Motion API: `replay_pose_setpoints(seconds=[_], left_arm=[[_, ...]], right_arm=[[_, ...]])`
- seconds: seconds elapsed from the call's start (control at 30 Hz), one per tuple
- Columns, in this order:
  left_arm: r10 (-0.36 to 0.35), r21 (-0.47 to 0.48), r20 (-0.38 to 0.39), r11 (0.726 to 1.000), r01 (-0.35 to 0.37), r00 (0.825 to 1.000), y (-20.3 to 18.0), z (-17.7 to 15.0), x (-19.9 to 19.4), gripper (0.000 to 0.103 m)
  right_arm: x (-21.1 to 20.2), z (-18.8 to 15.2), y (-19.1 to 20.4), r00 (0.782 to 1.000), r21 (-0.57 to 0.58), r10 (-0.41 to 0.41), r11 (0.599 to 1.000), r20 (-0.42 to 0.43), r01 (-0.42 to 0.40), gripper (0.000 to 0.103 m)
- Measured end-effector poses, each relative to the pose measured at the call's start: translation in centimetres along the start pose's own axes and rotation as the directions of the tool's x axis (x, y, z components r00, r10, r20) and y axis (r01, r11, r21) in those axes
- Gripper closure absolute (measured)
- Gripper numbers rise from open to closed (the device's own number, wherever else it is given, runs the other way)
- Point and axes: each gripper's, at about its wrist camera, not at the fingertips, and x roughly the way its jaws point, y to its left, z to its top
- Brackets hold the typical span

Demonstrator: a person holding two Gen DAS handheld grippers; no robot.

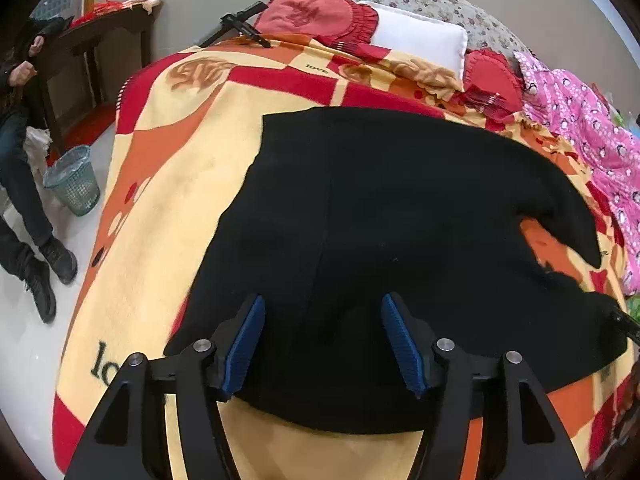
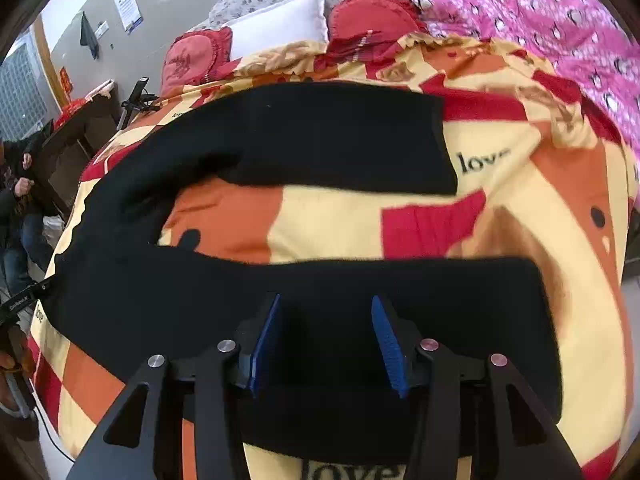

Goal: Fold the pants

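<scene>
Pants (image 2: pixel 280 140) flat on blanket (image 2: pixel 340 224), legs splayed apart toward right edge, ready for leg-on-leg fold. Left gripper (image 1: pixel 323 340) wide open over waist end at near edge, right gripper (image 2: pixel 326 340) wide open over near leg; nothing gripped.

1. The pants (image 1: pixel 380 216) are plain black and lie spread flat on the blanket (image 1: pixel 168 184) that covers the bed.
2. Their waist end sits toward the blanket's left edge.
3. The two legs (image 2: pixel 340 140) run toward the right edge, parted in a U with blanket showing between them.
4. The near leg (image 2: pixel 400 292) lies along the blanket's near edge; the far leg lies toward the pillow end.
</scene>
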Motion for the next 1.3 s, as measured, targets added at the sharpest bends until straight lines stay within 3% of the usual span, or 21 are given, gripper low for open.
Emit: replay_pose_setpoints(seconds=[0.13, 0.3, 0.47, 0.67, 0.83, 1.3], left_arm=[[-0.022, 0.014, 0.035, 1.0, 0.021, 0.999, -0.8, 1.8, -0.3, 0.04], [-0.101, 0.056, 0.043, 0.994, 0.099, 0.994, -1.7, 4.6, 0.4, 0.027], [-0.125, 0.074, 0.023, 0.99, 0.123, 0.992, -0.6, 8.6, 3.8, 0.026], [-0.097, 0.117, 0.057, 0.989, 0.09, 0.994, -1.3, 12.4, 7.3, 0.026], [-0.082, 0.144, 0.042, 0.987, 0.076, 0.996, -2.4, 13.3, 10.4, 0.026], [-0.054, 0.174, 0.033, 0.984, 0.047, 0.998, -3.9, 14.2, 13.6, 0.026]], right_arm=[[-0.1, 1.7, 1.4, 1.0, -0.038, -0.005, 0.999, 0.03, 0.006, 0.046], [0.6, 4.9, 3.7, 0.997, -0.131, 0.04, 0.991, 0.067, -0.031, 0.032], [2.2, 8.9, 6.0, 0.994, -0.261, 0.066, 0.965, 0.084, -0.042, 0.024], [5.7, 13.2, 9.2, 0.994, -0.403, 0.044, 0.915, 0.101, 0.0, 0.019], [8.4, 15.8, 10.7, 0.993, -0.476, 0.039, 0.879, 0.108, 0.017, 0.019], [12.3, 17.2, 12.0, 0.998, -0.539, 0.025, 0.842, 0.062, 0.013, 0.018]])
